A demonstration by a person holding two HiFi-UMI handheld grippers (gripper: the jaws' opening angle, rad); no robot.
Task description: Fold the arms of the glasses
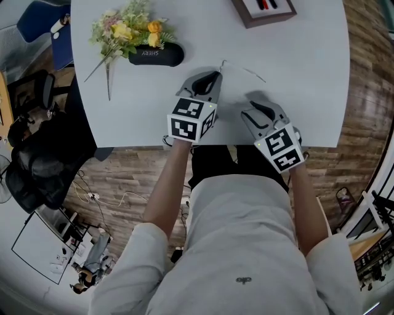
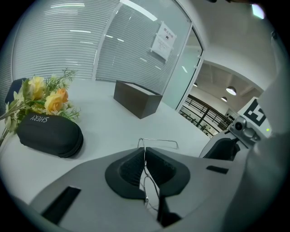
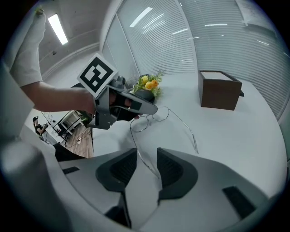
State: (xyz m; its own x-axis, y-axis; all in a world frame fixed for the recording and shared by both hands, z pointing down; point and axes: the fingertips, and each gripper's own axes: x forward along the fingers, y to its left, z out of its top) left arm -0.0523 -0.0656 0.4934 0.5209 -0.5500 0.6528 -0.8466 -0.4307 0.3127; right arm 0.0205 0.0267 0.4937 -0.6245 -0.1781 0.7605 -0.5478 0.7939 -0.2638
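Thin wire glasses (image 1: 244,69) lie on the white table (image 1: 308,74) just beyond both grippers. My left gripper (image 1: 213,79) is shut on the glasses at the front frame; in the left gripper view the wire rim (image 2: 151,188) runs between the closed pads and one arm (image 2: 159,141) sticks out past them. My right gripper (image 1: 255,106) stands open. In the right gripper view the other arm (image 3: 144,159) lies loose in the gap between its pads, and the lenses (image 3: 149,120) sit beside the left gripper (image 3: 136,107).
A black glasses case (image 1: 156,55) and a bunch of yellow flowers (image 1: 126,27) lie at the far left of the table. A dark brown box (image 1: 263,11) stands at the far edge. The table's near edge (image 1: 215,145) is right under the grippers.
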